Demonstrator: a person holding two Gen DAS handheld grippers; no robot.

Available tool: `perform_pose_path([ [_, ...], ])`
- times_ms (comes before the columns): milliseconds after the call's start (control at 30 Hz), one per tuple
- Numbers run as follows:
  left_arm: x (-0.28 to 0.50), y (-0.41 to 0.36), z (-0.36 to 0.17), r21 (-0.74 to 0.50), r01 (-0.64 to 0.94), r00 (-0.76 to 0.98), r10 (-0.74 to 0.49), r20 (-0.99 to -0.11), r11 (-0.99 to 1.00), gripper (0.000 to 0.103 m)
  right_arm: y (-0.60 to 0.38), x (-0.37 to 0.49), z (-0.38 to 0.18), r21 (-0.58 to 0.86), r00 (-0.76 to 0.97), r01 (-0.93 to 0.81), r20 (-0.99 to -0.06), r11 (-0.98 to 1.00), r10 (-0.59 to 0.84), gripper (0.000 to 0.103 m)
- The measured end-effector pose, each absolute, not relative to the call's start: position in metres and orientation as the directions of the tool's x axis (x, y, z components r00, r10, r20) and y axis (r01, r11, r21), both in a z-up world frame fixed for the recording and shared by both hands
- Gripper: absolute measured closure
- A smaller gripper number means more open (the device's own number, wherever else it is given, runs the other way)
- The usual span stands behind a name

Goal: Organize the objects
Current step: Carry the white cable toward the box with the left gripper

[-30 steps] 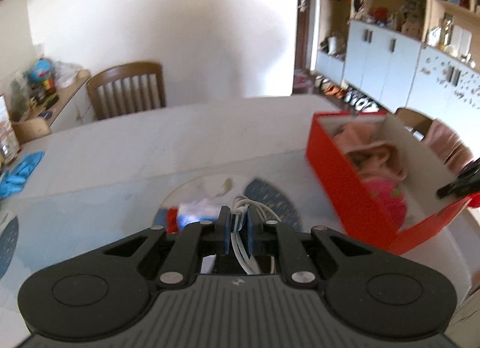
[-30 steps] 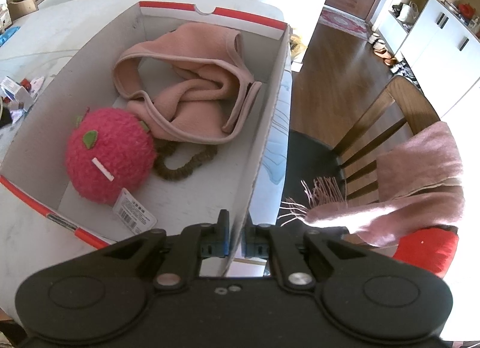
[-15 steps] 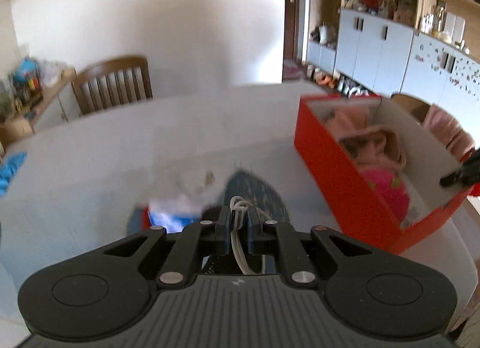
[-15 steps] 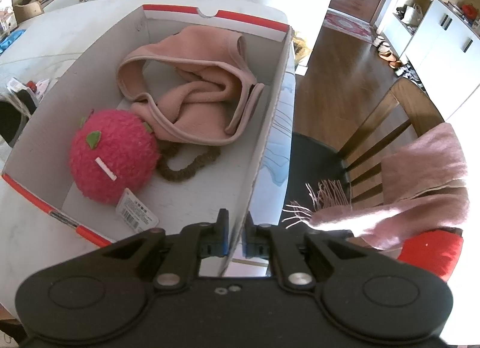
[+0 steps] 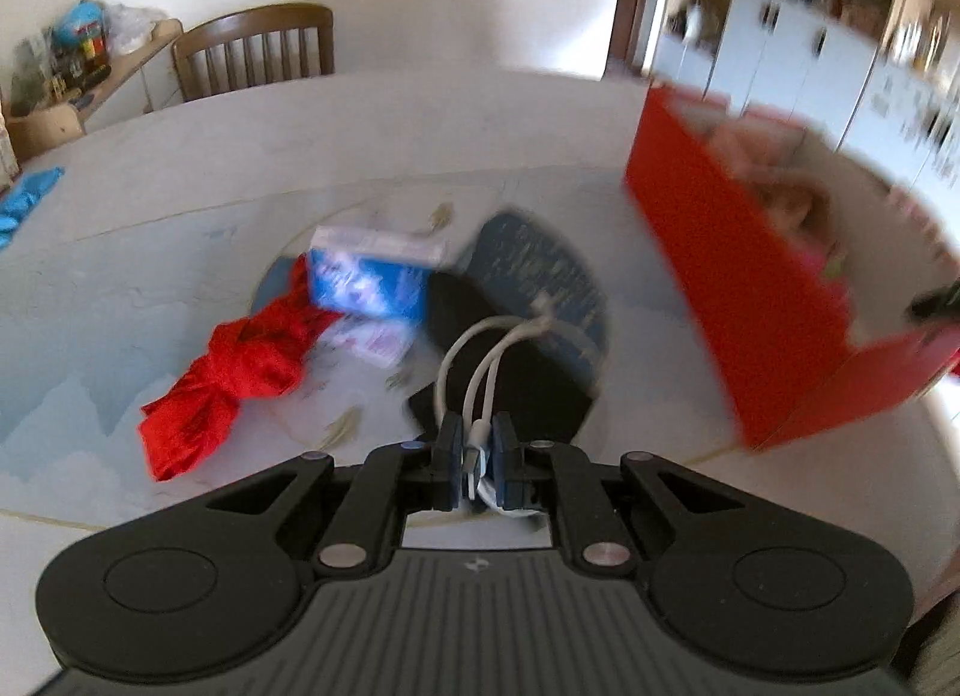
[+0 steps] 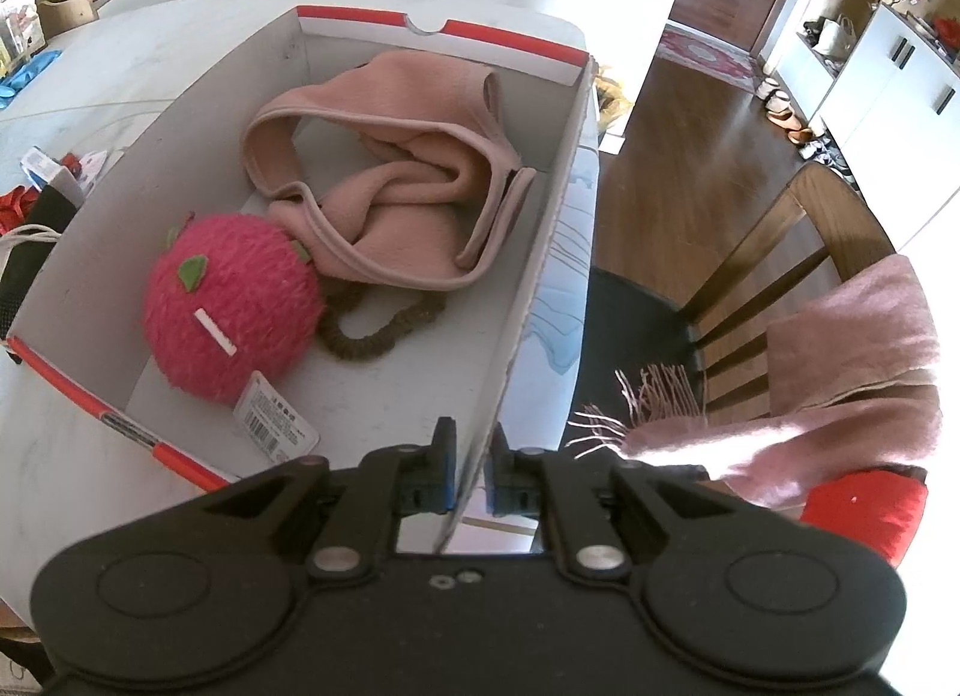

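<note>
My left gripper (image 5: 478,447) is shut on a looped white cable (image 5: 480,360), held above a black pouch (image 5: 498,378) on the table. A red cloth (image 5: 234,378) and a blue-and-white packet (image 5: 366,270) lie to the left of it. The red cardboard box (image 5: 738,282) stands to the right. In the right wrist view my right gripper (image 6: 471,465) is shut on the box's near right wall (image 6: 528,300). Inside the box lie a pink knitted cloth (image 6: 396,186), a pink plush ball (image 6: 231,306) with a tag, and a brown hair tie (image 6: 378,330).
A wooden chair (image 5: 255,54) stands at the table's far side. Another chair (image 6: 780,276) with a pink scarf (image 6: 840,384) draped on it is right of the box. A sideboard (image 5: 90,78) with clutter is at the far left, white cabinets (image 6: 888,78) at the right.
The left gripper has sunk toward the table with the cable, so the red cloth, packet and pouch now show larger. The right gripper and box have barely moved.
</note>
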State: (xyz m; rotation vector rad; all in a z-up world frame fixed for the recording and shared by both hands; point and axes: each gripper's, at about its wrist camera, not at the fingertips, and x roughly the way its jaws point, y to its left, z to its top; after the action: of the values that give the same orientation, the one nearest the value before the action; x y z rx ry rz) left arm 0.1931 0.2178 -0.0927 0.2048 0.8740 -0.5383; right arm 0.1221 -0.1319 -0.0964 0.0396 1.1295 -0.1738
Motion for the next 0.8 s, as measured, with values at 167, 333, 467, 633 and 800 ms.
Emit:
perform_pose_path([
  [167,0.191,0.200,-0.053,-0.093,0.561,0.544,-0.451,-0.708,0.823,0.096,-0.131,0.122,-0.097,-0.058,0.417,0.155,-0.901,0.986,-0.119,0.095],
  [333,0.187,0.173,-0.015,-0.073,0.621,0.563,-0.508,-0.652,0.781,0.097,-0.131,0.122,-0.097,-0.058,0.419,0.156,-0.900,0.986,-0.119,0.095],
  [467,0.189,0.156,0.017,-0.064,0.653,0.572,-0.547,-0.611,0.754,0.097,-0.131,0.121,-0.097,-0.060,0.421,0.152,-0.899,0.987,-0.120,0.095],
  [633,0.190,0.136,0.054,-0.040,0.711,0.566,-0.605,-0.561,0.702,0.097,-0.130,0.121,-0.097,-0.063,0.422,0.145,-0.899,0.987,-0.119,0.094],
  [800,0.190,0.106,0.077,-0.007,0.765,0.538,-0.646,-0.542,0.644,0.097,-0.131,0.121,-0.097,-0.062,0.425,0.142,-0.897,0.988,-0.117,0.094],
])
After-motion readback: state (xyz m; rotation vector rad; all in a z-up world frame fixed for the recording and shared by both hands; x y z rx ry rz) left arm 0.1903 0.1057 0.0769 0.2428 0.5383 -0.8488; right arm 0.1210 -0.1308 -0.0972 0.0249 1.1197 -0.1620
